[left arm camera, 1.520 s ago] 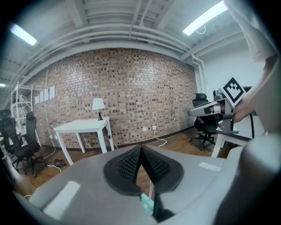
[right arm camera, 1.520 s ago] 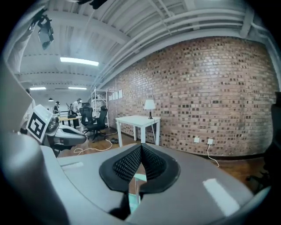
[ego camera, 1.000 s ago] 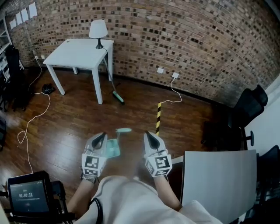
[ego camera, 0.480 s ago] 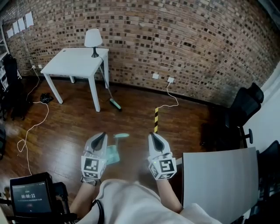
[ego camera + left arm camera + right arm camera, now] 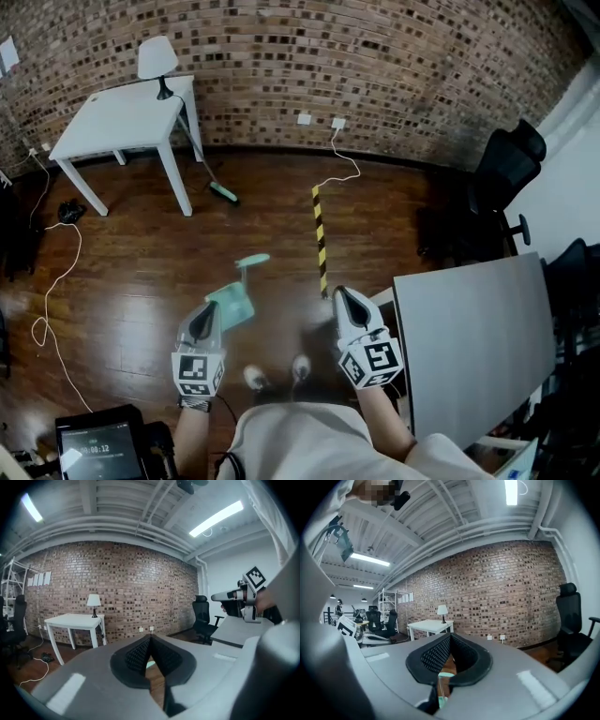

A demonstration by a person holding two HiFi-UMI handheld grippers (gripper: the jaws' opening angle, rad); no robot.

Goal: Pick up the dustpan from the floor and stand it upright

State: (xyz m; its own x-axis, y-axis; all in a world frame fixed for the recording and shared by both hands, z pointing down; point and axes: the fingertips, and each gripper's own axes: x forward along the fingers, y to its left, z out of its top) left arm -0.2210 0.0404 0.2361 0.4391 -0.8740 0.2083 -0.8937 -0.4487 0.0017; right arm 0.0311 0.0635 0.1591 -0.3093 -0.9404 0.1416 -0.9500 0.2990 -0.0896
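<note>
A teal dustpan (image 5: 232, 302) lies flat on the wooden floor, its handle (image 5: 251, 262) pointing away from me. My left gripper (image 5: 209, 309) hovers shut and holds nothing, its tip just left of the pan. A hand's width to the right of the pan, my right gripper (image 5: 341, 294) is also shut and holds nothing. In the left gripper view the jaws (image 5: 150, 638) meet, with a teal sliver of the dustpan (image 5: 150, 664) below them. The right gripper view shows closed jaws (image 5: 450, 636) with the dustpan (image 5: 446, 673) under them.
A white table (image 5: 112, 117) with a lamp (image 5: 157, 58) stands at the brick wall, and a broom (image 5: 223, 192) leans on it. A yellow-black striped bar (image 5: 319, 234) lies on the floor. A grey tabletop (image 5: 478, 337) is close on the right, near an office chair (image 5: 502, 164). Cables (image 5: 47, 281) trail at the left.
The head view has tilted down and my feet have come into sight. Both grippers stay shut and now stand wider apart; the dustpan lies just ahead of the left one.
</note>
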